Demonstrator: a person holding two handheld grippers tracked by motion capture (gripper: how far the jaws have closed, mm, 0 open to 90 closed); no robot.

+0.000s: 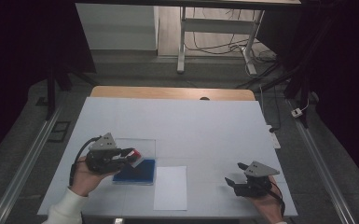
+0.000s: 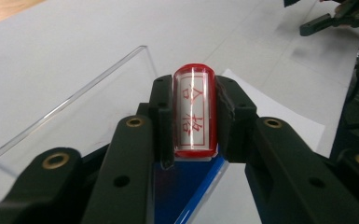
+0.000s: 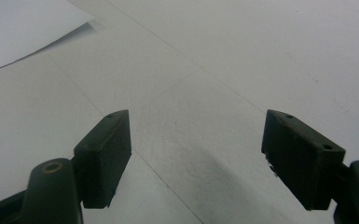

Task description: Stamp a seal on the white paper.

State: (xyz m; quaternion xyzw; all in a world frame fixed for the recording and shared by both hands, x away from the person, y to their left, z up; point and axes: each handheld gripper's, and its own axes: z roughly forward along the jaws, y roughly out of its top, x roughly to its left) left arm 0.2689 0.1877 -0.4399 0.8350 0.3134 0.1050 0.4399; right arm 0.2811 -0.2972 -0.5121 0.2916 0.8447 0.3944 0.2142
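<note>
The left hand-held gripper point(image 1: 129, 154) is closed on a red-and-clear stamp point(image 2: 194, 111), its two black jaws pressing the stamp's sides so that the printed face with red characters looks back toward the gripper's own camera. In the high view the stamp point(image 1: 135, 153) shows as a small red spot at the jaw tips. Directly beneath this gripper lies a blue ink pad point(image 1: 136, 171), and in the left gripper view the pad's blue surface point(image 2: 186, 191) shows just below the held stamp; whether the stamp touches it I cannot tell. A clear lid point(image 2: 74, 116) lies flat on the bench point(image 1: 191, 126), just beyond and to the left of the jaws in that view, next to the pad.

A white sheet of paper point(image 1: 170, 187) lies just past the pad on the side toward the other hand, between the two grippers.

The right hand-held gripper point(image 1: 233, 173) sits low over the bench, well apart from the left one, with its jaws spread wide and nothing between them; in the right gripper view only bare bench surface lies between the pads point(image 3: 103, 156), with a corner of the paper point(image 3: 23, 28) ahead and to their left.
</note>
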